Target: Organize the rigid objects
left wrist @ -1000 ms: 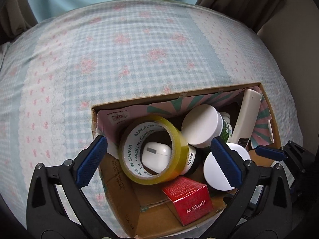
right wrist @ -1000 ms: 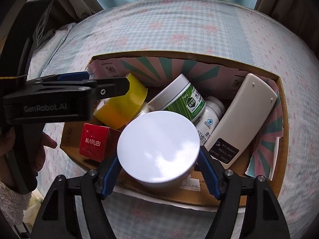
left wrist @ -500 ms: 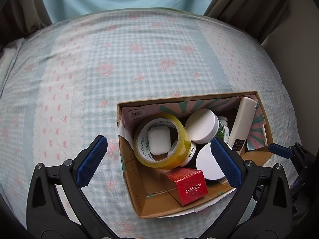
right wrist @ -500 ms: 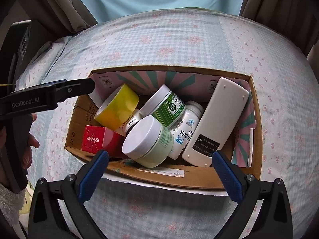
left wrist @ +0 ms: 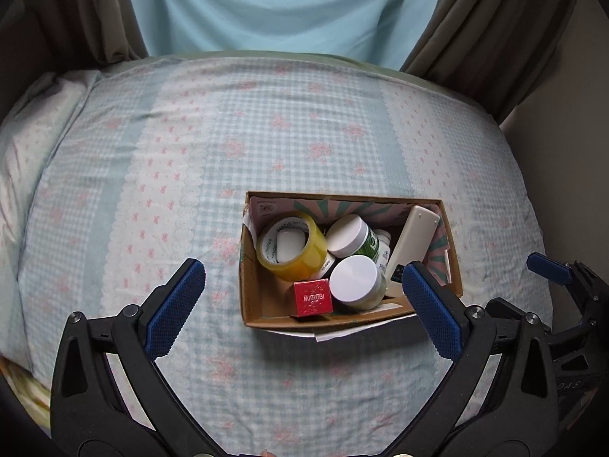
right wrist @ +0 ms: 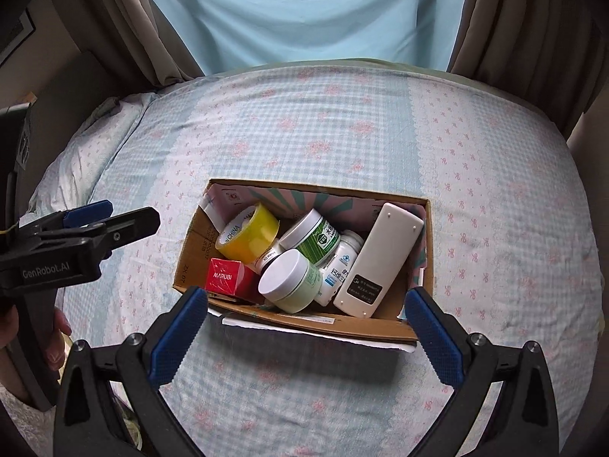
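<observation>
Both wrist views look down from the near side; both share the cardboard box (left wrist: 251,266) (right wrist: 190,251) on the bed (left wrist: 152,175) (right wrist: 495,190).

A bed (left wrist: 236,160) spreads wide under a checked blue sheet with pink flowers. Brown curtains (right wrist: 506,19) frame a pale blue drape (left wrist: 281,7) behind it.

A cardboard box (right wrist: 415,333) sits on the checked bedspread (right wrist: 342,133). Inside the box: yellow tape (right wrist: 249,238) at left, red carton (right wrist: 224,276) at near-left, white-lidded jar (right wrist: 289,280) centre, remote (right wrist: 378,261) at right.
</observation>
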A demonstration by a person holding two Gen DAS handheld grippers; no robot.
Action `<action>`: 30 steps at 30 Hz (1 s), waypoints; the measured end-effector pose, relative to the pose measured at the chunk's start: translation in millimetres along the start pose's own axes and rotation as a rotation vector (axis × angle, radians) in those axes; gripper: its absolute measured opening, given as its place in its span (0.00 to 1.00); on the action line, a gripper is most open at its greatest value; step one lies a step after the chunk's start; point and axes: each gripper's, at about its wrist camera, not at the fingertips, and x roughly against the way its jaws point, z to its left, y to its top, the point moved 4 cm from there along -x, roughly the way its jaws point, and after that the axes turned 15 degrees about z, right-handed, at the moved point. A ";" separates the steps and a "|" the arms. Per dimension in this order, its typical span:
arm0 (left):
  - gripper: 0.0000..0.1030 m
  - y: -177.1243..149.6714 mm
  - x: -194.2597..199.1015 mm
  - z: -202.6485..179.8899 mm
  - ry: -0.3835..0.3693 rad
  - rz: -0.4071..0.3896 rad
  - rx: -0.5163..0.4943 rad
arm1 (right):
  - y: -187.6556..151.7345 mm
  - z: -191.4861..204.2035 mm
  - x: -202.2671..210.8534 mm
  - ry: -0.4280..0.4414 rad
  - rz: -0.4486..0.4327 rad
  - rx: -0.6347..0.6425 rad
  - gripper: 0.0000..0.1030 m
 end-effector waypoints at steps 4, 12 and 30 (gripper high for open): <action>1.00 -4.0 85.4 -25.8 0.086 -0.112 0.011 | 0.4 -17.9 83.4 -0.035 -0.106 -0.028 1.00; 1.00 -31.6 201.0 -86.0 0.070 -0.380 -0.029 | -11.9 -46.7 226.7 -0.135 -0.353 -0.085 1.00; 1.00 -75.6 217.7 -130.9 0.091 -0.470 -0.077 | -70.2 -80.0 257.0 -0.199 -0.443 -0.150 1.00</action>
